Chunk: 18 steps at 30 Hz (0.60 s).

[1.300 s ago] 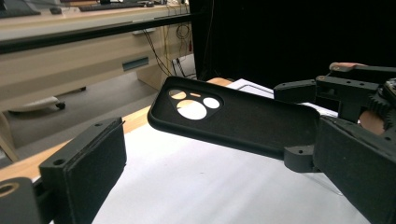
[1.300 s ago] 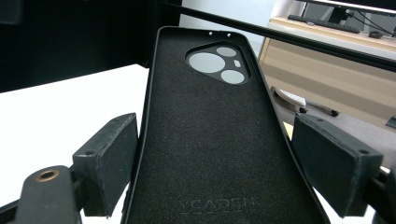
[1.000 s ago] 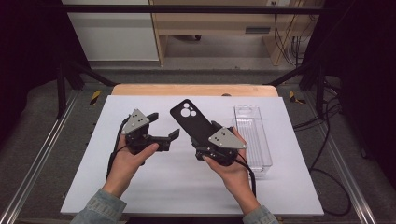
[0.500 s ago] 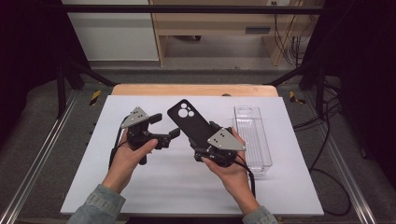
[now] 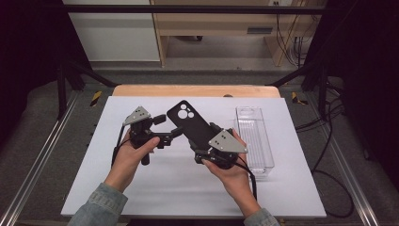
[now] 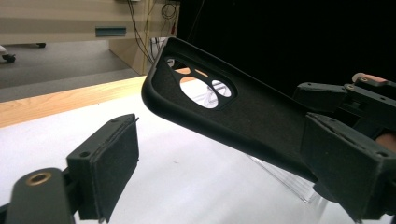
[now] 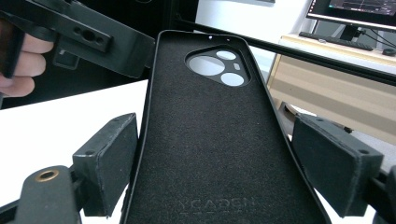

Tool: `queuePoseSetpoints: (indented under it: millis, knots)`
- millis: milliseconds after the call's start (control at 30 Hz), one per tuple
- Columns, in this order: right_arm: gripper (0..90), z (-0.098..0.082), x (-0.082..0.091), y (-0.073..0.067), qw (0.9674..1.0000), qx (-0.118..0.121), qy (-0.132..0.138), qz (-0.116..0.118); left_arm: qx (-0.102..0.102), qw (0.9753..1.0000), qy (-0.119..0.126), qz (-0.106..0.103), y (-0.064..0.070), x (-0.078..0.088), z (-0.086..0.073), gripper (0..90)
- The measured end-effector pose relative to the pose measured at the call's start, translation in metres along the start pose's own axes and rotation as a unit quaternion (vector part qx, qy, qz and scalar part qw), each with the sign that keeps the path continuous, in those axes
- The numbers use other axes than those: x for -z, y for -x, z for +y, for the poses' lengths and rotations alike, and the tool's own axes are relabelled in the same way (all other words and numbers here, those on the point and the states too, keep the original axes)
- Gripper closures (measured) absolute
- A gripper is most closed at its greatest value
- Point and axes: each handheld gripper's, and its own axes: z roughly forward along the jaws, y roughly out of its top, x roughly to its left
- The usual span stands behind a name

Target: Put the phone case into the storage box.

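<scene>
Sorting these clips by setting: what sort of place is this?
Probably a lab or workshop recording bench: a white table framed by metal rails, cables on the floor, and a monitor on a desk behind.

Black phone case (image 5: 194, 129); raised, tilted.

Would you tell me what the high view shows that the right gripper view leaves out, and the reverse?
High view: the clear tray right of the phone case, and the white table. Right gripper view: the case's lining with embossed lettering, and a monitor on a desk behind. Both: the case and the left tool near its camera cutouts.
</scene>
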Motion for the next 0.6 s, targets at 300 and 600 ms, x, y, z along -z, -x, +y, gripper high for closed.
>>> queuePoseSetpoints:
  millis: [300, 600]
  knots:
    - [16.5, -0.0004, -0.001, -0.0028, 1.0, 0.0, 0.0, 0.007, 0.008, 0.9999, 0.002, -0.013, 0.0004, -0.0024, 0.001, 18.2]
    - [16.4, -0.0015, -0.0022, -0.0038, 0.9999, 0.002, -0.004, 0.01, 0.016, 0.9998, 0.01, -0.01, 0.0001, -0.0016, 0.0032, 26.2]
